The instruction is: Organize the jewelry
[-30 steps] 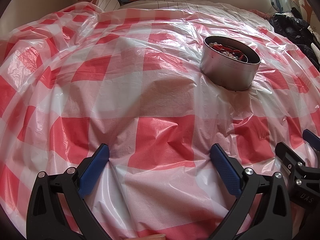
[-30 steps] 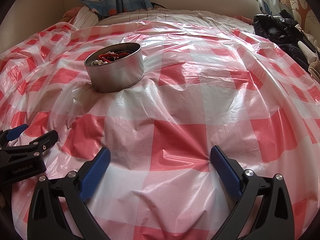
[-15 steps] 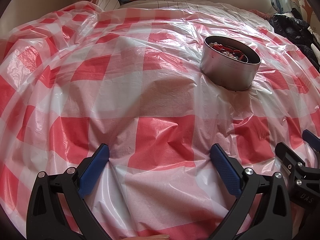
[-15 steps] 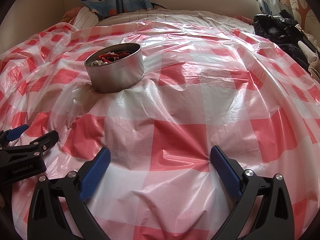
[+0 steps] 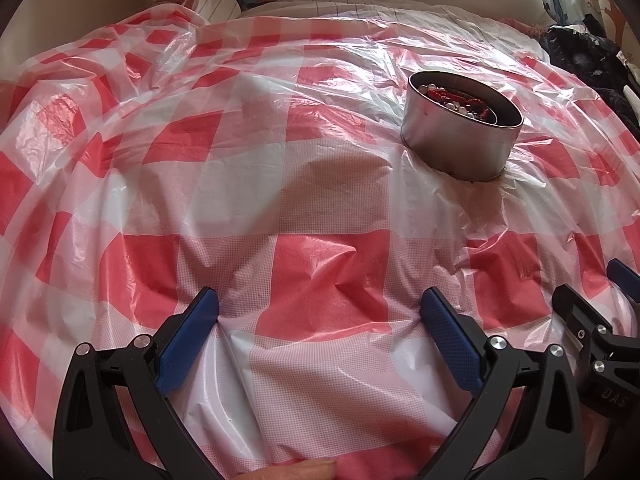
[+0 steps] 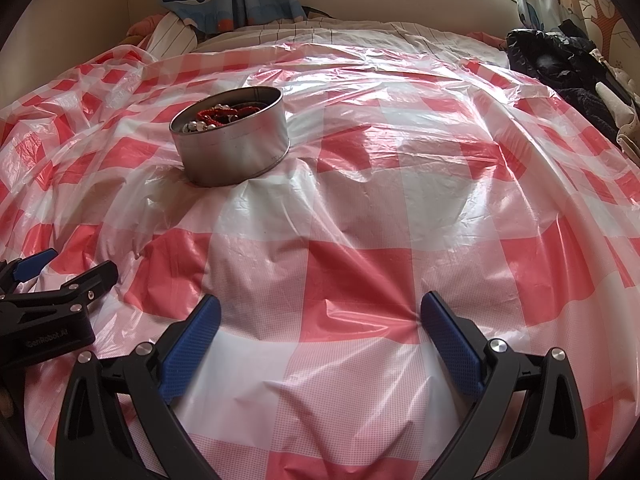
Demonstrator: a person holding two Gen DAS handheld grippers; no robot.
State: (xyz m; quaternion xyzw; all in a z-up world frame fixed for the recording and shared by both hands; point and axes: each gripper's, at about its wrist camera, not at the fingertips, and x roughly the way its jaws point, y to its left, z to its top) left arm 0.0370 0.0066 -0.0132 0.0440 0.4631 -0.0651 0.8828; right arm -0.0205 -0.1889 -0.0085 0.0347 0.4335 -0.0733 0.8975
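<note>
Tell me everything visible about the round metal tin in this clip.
The round tin is a low, straight-walled cylinder of dull silver metal, lidless and upright. It sits on the red-and-white checked plastic sheet, which puckers around its base. Inside lies a tangle of red cord or beads and pale pearl-like beads, below the rim. Nothing else touches it; both tongs rest open, well short of it, left and right.

Tin [image 5: 460, 148] ahead-right of the left fingers: near wall hides most of the jewelry [image 5: 460, 100], pieces too tangled to separate. Right gripper [image 5: 600, 320] cut by frame edge right of those fingers. Dark clothing [image 6: 560, 60] far ahead-right of right fingers, cropped.
</note>
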